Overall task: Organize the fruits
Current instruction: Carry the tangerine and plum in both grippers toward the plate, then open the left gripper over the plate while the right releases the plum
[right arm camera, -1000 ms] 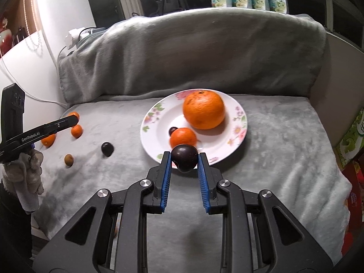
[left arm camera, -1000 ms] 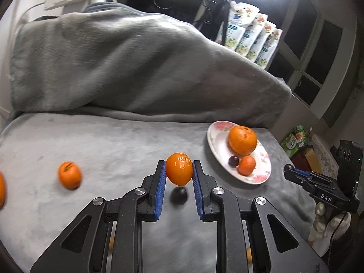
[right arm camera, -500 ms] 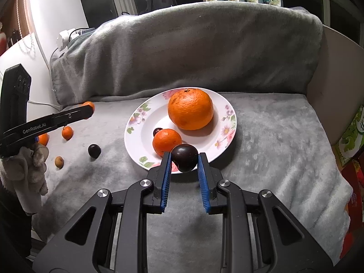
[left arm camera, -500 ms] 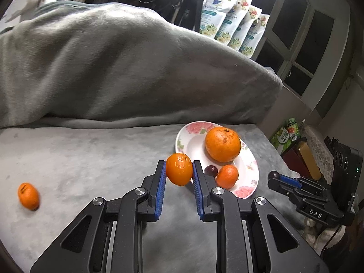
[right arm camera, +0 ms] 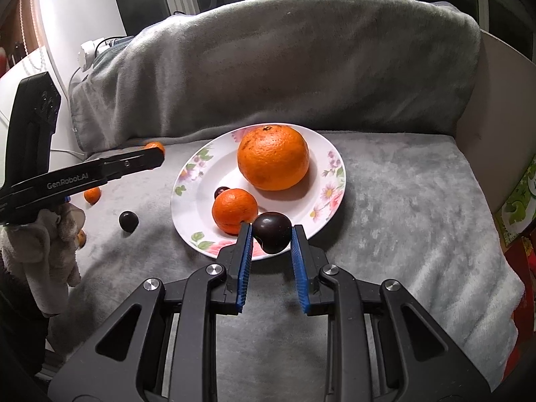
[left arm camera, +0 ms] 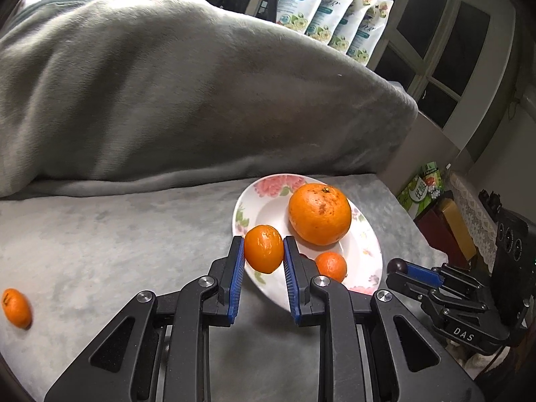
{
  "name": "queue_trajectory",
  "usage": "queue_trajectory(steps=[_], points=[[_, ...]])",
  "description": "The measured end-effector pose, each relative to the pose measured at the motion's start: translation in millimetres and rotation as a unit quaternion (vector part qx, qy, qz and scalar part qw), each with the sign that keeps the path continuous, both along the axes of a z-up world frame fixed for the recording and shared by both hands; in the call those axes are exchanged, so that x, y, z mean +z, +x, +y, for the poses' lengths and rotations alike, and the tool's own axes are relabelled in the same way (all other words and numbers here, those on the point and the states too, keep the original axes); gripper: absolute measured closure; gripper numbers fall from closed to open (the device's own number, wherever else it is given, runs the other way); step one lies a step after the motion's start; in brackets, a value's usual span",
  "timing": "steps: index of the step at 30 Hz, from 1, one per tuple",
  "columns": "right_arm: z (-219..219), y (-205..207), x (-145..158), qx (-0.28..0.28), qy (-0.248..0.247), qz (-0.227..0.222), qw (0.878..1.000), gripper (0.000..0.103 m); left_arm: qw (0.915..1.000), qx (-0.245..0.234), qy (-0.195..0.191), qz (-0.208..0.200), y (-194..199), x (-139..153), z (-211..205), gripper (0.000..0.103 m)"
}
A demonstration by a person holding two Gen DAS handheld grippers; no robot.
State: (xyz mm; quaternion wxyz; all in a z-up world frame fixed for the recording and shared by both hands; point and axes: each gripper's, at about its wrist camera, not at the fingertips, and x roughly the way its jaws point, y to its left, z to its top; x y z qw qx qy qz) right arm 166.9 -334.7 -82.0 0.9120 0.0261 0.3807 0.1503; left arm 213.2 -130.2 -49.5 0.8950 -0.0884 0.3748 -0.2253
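My left gripper (left arm camera: pixel 263 251) is shut on a small orange fruit (left arm camera: pixel 263 248) held above the near left rim of a flowered white plate (left arm camera: pixel 264 201). On that plate lie a big orange (left arm camera: pixel 319 212) and a small mandarin (left arm camera: pixel 331 265). My right gripper (right arm camera: pixel 271 234) is shut on a dark plum (right arm camera: pixel 272 230) over the plate's (right arm camera: pixel 197 174) front rim, beside the mandarin (right arm camera: pixel 234 210) and in front of the big orange (right arm camera: pixel 273 157). A small dark fruit (right arm camera: pixel 221 191) peeks out behind the mandarin. The left gripper (right arm camera: pixel 157 154) shows at the left of the right wrist view.
Loose on the grey blanket (right arm camera: pixel 402 207) lie an orange fruit (left arm camera: pixel 16 307), another orange fruit (right arm camera: pixel 92 195) and a dark plum (right arm camera: pixel 128 221). The blanket-covered backrest (left arm camera: pixel 167 93) rises behind. Boxes (left arm camera: pixel 445 224) stand off the right edge. A gloved hand (right arm camera: pixel 43 248) holds the left gripper.
My left gripper has carried the orange fruit rightward from the open blanket to the plate's left rim. The right gripper with the plum has edged closer over the plate's front rim.
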Motion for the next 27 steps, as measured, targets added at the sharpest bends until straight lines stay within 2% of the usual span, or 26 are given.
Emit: queue_trajectory(steps=[20, 22, 23, 25, 26, 27], points=[[6, 8, -7, 0.016, -0.008, 0.002, 1.0, 0.079, 0.9999, -0.008, 0.011, 0.006, 11, -4, -17, 0.081], [7, 8, -6, 0.017, -0.011, 0.0, 1.0, 0.077, 0.9999, -0.009, 0.012, 0.005, 11, -4, -18, 0.075], [7, 8, -6, 0.017, -0.012, -0.001, 1.0, 0.075, 0.9999, -0.009, 0.012, 0.003, 11, -3, -18, 0.065], [7, 7, -5, 0.018, -0.012, -0.007, 1.0, 0.047, 0.9999, -0.011, 0.01, -0.002, 10, -1, -18, 0.061], [7, 6, -3, 0.017, -0.013, -0.013, 1.0, 0.041, 0.9999, -0.011, 0.011, -0.004, 10, -1, -18, 0.059], [7, 4, -2, 0.018, -0.014, -0.019, 1.0, 0.037, 0.9999, -0.01, 0.012, -0.006, 9, 0, -18, 0.049]])
